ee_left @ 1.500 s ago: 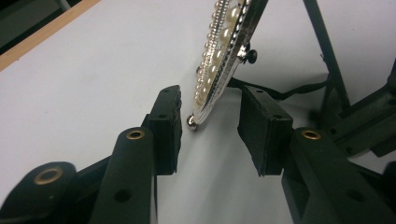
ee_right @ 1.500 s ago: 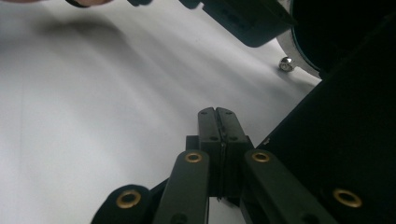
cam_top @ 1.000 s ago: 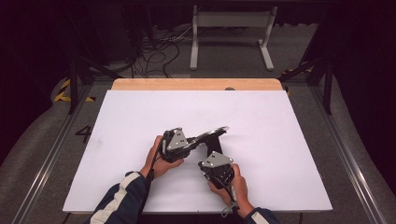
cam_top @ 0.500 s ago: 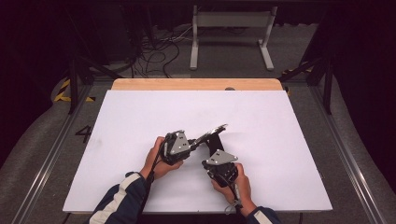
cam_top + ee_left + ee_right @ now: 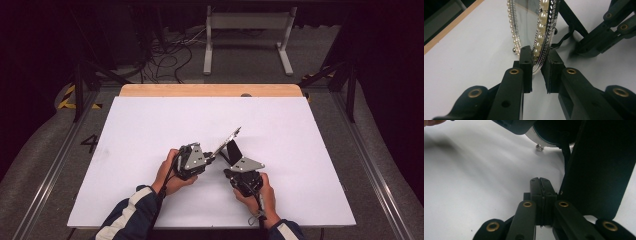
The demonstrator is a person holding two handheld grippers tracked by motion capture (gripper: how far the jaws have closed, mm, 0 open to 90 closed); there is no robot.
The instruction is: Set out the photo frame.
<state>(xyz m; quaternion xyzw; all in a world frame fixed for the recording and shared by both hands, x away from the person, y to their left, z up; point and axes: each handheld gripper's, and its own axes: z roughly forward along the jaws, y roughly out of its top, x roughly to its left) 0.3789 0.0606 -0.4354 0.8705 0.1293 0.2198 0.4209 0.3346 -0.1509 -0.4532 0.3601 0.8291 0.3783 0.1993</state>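
Fingers of left gripper (image 5: 536, 72) clamp the rim of the pearl-edged silver oval picture frame (image 5: 534, 30), held edge-up over white table (image 5: 150, 130). Right gripper (image 5: 540, 187) closed empty, touching frame's black back stand (image 5: 599, 170).

The right gripper (image 5: 540, 181) rises from the bottom edge with its two black jaws pressed flat together, nothing between them, above the white table (image 5: 474, 177). Just beside the jaws on the right stands a broad black stand panel (image 5: 599, 170), leaning across the upper right of the picture. Above the jaw tips, the rounded silver rim of the frame (image 5: 541, 143) sits close to the table, with a small metal stud (image 5: 539, 147) under it and a thin black strut (image 5: 567, 157) running down next to the panel.
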